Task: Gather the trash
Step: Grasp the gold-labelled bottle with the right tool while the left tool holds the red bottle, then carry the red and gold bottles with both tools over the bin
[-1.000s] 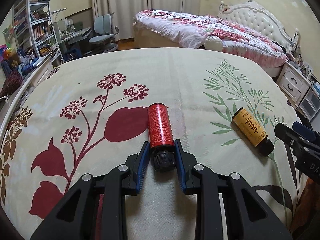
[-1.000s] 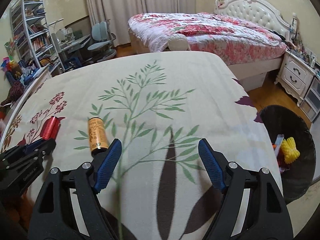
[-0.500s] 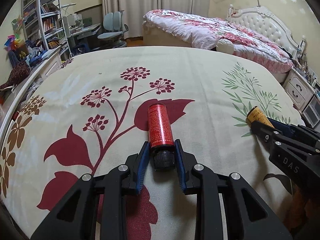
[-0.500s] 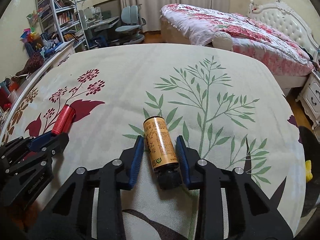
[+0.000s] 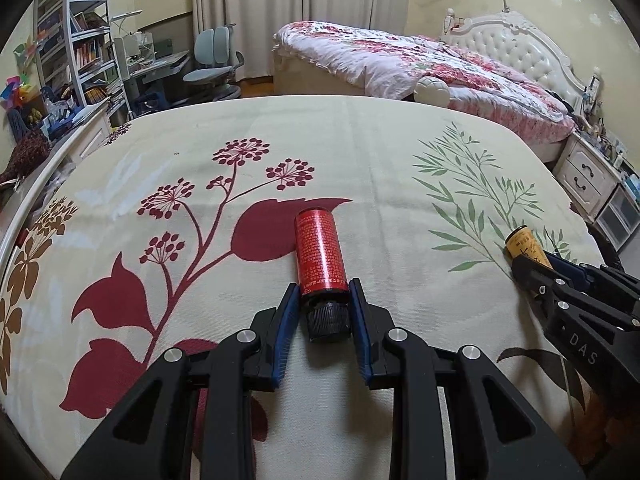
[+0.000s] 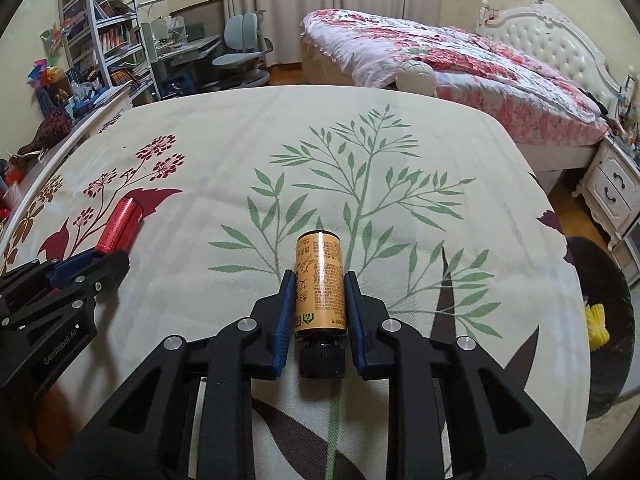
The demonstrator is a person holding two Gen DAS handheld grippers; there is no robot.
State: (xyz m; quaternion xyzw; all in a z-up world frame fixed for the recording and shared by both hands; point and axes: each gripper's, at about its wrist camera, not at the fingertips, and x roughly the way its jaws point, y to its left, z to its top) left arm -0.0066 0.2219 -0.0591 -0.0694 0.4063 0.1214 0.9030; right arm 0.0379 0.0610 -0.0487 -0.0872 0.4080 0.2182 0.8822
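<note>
Right wrist: bin (image 6: 608, 320) beyond bedspread (image 6: 400, 152) edge.

Glossy red bottle (image 5: 320, 252), matt cloth (image 5: 360, 152)

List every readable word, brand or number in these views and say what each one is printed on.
"DAS": on the right tongs, partly cut off.
"GenRobot.AI": on the left tongs.
Red bottle: rows of fine print, too small to read.
Yellow bottle: large brush characters, a small logo and fine print, all too blurred to read.
</note>
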